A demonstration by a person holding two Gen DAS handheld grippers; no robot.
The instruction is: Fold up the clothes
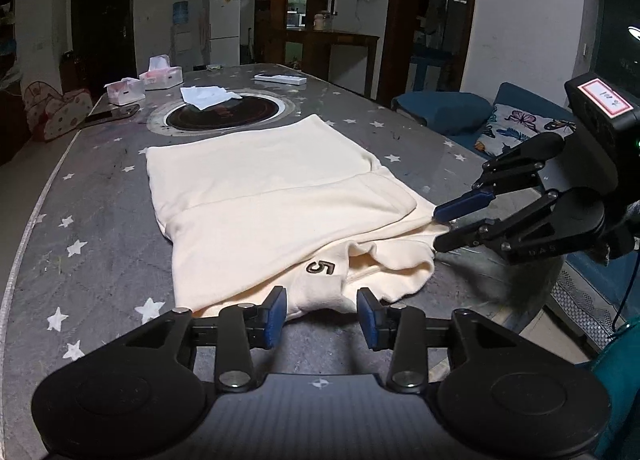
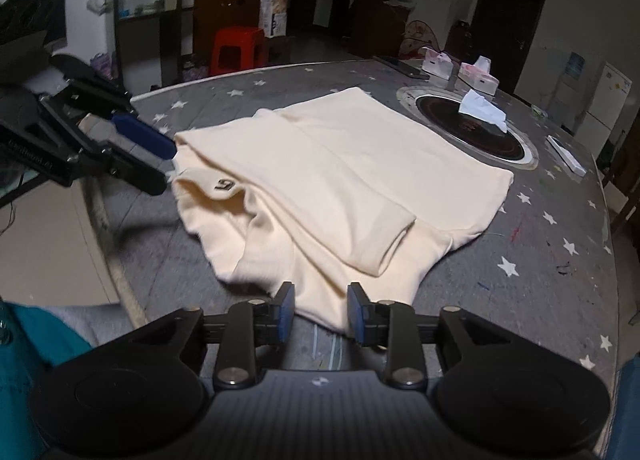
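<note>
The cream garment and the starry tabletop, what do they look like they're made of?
Cream garment: soft matte knit, probably cotton jersey or fleece; it drapes in thick rounded folds without shine. Tabletop: a grey star-printed surface under a glossy layer, maybe glass or clear vinyl, judging by its reflections.

Both wrist views close, angled down, sharing garment (image 1: 276,196).

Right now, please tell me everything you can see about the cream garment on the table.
The cream knitted-looking garment lies flat, partly folded, on the grey star-patterned table. One layer is folded over across its middle. A dark embroidered "5" sits near its bunched near edge. Both grippers' jaws stand open at that edge, not pressing the cloth.
</note>
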